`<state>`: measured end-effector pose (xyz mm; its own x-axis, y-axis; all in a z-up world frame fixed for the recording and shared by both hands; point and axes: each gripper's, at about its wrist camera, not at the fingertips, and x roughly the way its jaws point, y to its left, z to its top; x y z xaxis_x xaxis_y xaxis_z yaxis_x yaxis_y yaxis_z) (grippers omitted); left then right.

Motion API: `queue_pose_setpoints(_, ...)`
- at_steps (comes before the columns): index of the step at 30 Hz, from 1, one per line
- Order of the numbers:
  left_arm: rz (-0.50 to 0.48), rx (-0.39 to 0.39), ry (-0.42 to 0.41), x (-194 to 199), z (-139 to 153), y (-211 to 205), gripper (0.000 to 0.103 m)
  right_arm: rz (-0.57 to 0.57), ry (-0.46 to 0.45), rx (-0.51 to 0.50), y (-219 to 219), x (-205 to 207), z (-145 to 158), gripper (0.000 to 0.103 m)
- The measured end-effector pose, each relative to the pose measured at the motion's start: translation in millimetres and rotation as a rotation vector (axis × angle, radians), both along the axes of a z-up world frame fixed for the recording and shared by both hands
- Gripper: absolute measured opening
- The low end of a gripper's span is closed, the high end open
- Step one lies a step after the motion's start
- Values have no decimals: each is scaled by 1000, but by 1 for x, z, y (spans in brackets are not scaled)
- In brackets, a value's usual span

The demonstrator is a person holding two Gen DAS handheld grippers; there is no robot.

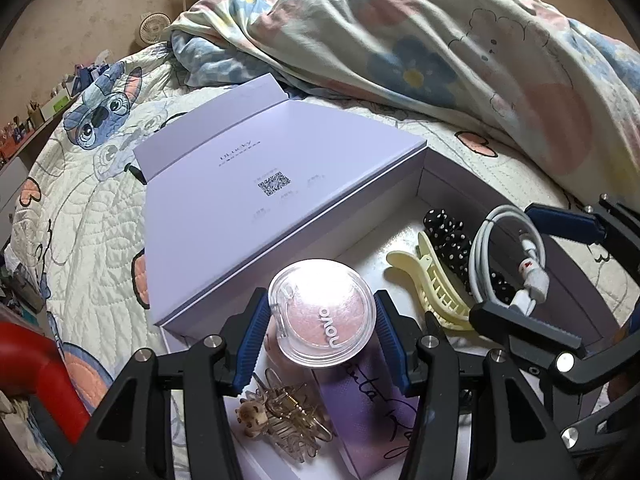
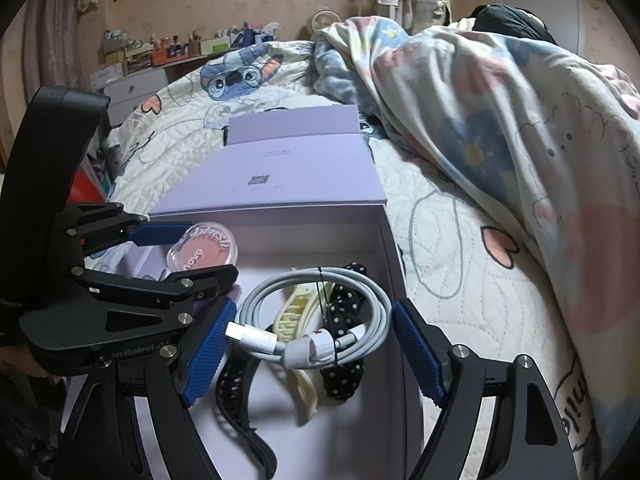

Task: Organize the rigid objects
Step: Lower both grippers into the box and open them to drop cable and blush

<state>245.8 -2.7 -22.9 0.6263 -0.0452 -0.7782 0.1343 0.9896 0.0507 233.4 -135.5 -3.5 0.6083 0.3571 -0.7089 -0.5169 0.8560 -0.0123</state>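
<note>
An open lilac box lies on the bed, its lid folded back. My left gripper is shut on a round pink blush compact and holds it over the box's left part; the compact also shows in the right wrist view. My right gripper is open around a coiled white cable, which rests on a yellow hair claw and a black dotted scrunchie inside the box. The cable also shows in the left wrist view.
In the box below the compact lie a clear hair clip with a bear charm and a purple carton. A black strap lies in the box. A crumpled floral duvet fills the bed's far right. A cluttered shelf lines the wall.
</note>
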Motion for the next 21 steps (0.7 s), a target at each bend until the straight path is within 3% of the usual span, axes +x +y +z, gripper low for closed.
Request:
queue_pose_setpoints(12, 38, 6, 44, -4, 0, 1, 52, -24, 14, -24, -1, -5, -1, 82)
queue_pose_setpoints(15, 56, 8, 60, -7, 0, 4, 53, -26, 13, -18, -2, -7, 2, 86)
queue_pose_setpoints(16, 61, 6, 61, -8, 1, 5, 56, -29, 12, -18, -2, -7, 3, 90)
queue_pose_setpoints(20, 81, -7, 33, -17, 11, 9, 85, -46, -15, -32, -5, -13, 10, 90)
queue_pose_setpoints(21, 87, -9, 22, -20, 14, 9, 86, -51, -20, -32, -6, -14, 12, 90)
